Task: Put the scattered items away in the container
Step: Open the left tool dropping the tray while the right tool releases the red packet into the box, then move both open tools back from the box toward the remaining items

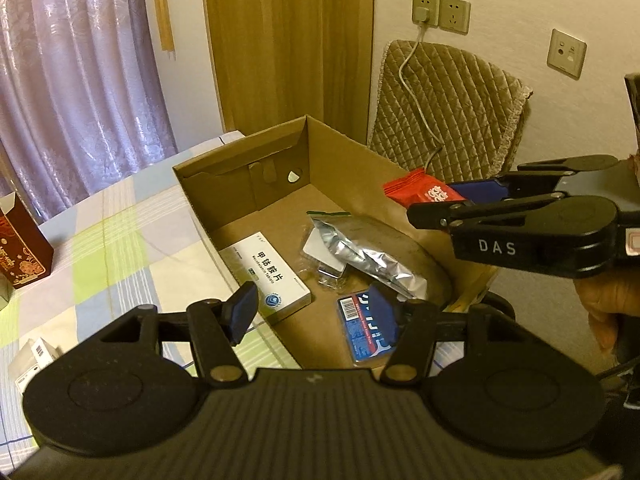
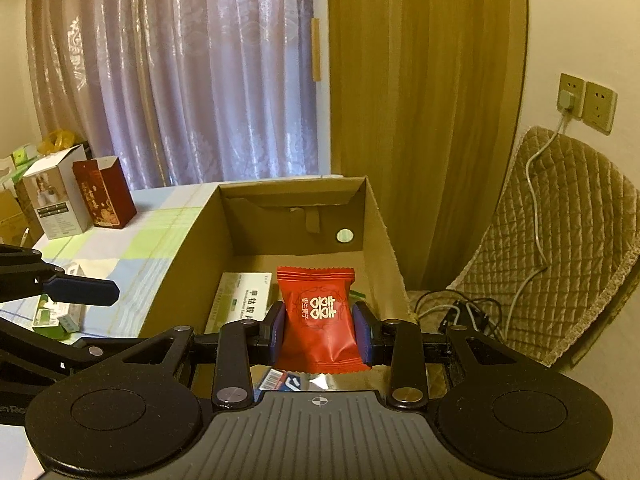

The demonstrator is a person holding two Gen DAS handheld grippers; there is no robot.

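An open cardboard box [image 1: 360, 160] [image 2: 192, 248] stands on the checked tablecloth. Inside lie a white medicine carton [image 1: 266, 276] [image 2: 244, 300], a silver foil pouch [image 1: 360, 252] and a blue card pack [image 1: 362, 330]. My right gripper [image 2: 320, 330] [image 1: 452, 200] is shut on a red snack packet [image 2: 320, 312] [image 1: 420, 192], held above the box's right side. My left gripper [image 1: 316, 312] hangs open over the box's near edge with nothing between its fingers; one of its blue fingertips [image 2: 88, 290] shows at the left of the right wrist view.
Outside the box, small white cartons [image 1: 32, 356] [image 2: 56, 308] lie on the cloth. A dark red box [image 1: 20, 244] [image 2: 104, 192] and a white box [image 2: 56, 196] stand at the table's far side. A quilted chair [image 1: 452, 108] [image 2: 560, 240] with a charger cable stands right of the box.
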